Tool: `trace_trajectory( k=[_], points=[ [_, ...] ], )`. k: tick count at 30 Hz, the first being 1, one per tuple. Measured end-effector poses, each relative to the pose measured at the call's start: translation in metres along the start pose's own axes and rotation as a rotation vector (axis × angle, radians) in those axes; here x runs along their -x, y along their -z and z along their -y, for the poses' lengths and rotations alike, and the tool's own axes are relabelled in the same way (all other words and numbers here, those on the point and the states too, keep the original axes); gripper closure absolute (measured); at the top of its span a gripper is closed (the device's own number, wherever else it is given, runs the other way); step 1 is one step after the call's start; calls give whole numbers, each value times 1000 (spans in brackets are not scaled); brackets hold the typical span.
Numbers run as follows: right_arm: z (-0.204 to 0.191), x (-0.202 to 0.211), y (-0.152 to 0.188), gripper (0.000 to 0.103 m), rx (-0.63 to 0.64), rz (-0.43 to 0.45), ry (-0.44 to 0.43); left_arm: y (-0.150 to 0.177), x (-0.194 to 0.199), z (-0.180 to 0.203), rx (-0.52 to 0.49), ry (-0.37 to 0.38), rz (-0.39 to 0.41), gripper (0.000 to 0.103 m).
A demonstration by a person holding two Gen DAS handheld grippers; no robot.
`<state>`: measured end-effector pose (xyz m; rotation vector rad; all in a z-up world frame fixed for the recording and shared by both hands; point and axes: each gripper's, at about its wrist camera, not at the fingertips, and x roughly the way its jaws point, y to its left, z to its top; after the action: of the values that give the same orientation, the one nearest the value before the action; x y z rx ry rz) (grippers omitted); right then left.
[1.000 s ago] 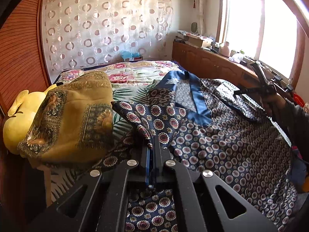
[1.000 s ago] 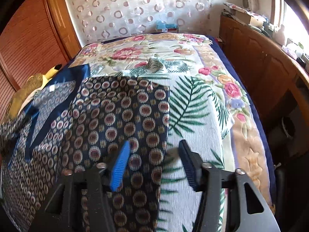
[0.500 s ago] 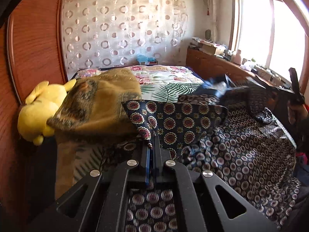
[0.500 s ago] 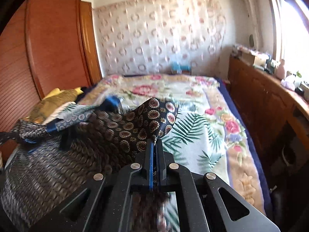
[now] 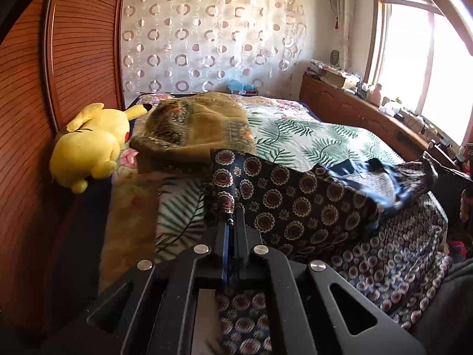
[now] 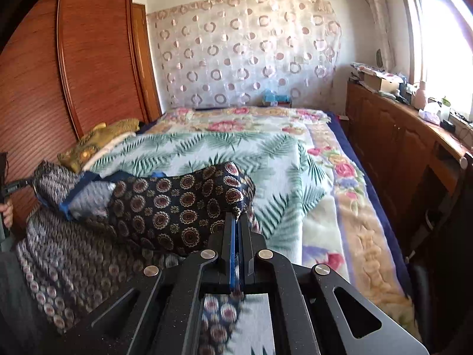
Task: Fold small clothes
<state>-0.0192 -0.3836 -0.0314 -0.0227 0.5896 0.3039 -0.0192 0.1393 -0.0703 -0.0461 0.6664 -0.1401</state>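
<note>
Closest to us, the left tongs (image 5: 230,224) are pinched tight on a corner of the patterned garment (image 5: 295,204), and the right tongs (image 6: 236,217) have just snapped closed on another corner of it, cloth caught between the pads. So we've got the garment strung between the two tongs, lifted off the bed (image 6: 295,159) at that edge, with its lower part draped down toward us. Its long axis runs side to side across the bed, blue collar trim (image 6: 85,183) out near the left side. Further back sit a mustard blanket (image 5: 195,124) and a yellow plush toy (image 5: 88,145), then the circle-print curtain (image 5: 207,38).
</note>
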Motion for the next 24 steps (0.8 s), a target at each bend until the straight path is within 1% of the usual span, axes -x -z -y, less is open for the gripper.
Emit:
trace_trajectory(
  k=[2, 5, 6, 7, 9, 11, 12, 13, 14, 15, 16, 18, 20, 24],
  points=[
    [4, 2, -1, 102, 10, -39, -8, 2, 3, 0, -13, 6, -8, 100],
    [4, 0, -1, 102, 59, -100, 3, 0, 1, -3, -28, -7, -9, 90],
    [2, 4, -4, 102, 68, -108, 6, 0, 0, -4, -24, -6, -6, 83],
    [3, 5, -8, 102, 69, -112, 3, -3, 0, -5, -14, -2, 2, 73],
    [5, 9, -16, 97, 66, -105, 3, -11, -3, -5, -3, 4, 23, 62],
    [10, 13, -25, 87, 53, -80, 28, -19, -5, -6, -1, 7, 44, 58],
    [13, 15, -30, 83, 38, -65, 35, -21, -7, -8, -1, 10, 47, 51],
    [17, 15, -35, 74, 23, -51, 43, -25, -10, -8, -4, 12, 48, 42],
    [20, 13, -39, 66, 13, -42, 57, -29, -14, -9, -8, 8, 49, 37],
    [21, 11, -40, 65, 7, -39, 69, -30, -16, -8, -12, -1, 50, 30],
    [23, 7, -41, 65, -2, -39, 77, -33, -20, -10, -14, -8, 48, 26],
    [29, -6, -45, 65, -26, -53, 91, -37, -30, -14, -16, -19, 35, 26],
    [33, -21, -48, 65, -41, -71, 119, -42, -41, -20, -11, -52, 16, 26],
    [26, -45, -52, 65, -59, -101, 124, -44, -61, -37, 9, -82, -7, 26]
  ],
)
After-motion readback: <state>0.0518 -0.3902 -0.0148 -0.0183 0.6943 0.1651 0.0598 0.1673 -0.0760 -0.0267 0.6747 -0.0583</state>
